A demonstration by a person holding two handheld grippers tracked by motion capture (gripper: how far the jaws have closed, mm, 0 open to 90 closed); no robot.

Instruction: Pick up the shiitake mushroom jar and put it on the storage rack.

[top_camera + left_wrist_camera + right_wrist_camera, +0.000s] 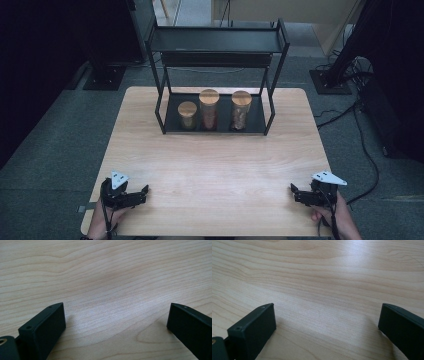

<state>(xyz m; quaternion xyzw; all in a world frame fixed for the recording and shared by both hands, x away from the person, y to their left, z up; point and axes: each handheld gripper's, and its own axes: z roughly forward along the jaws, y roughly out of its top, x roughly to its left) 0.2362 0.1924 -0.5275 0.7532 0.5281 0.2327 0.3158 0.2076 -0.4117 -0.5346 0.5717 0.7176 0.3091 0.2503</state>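
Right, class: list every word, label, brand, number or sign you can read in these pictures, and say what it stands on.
None can be read.
The three jars on the rack's lower shelf show no legible label; they are too small to tell.
The table, left tongs and right tongs carry no writing.

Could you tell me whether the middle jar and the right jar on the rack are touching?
Apart. The high view shows a dark strip of the rack between the middle jar and the right jar.
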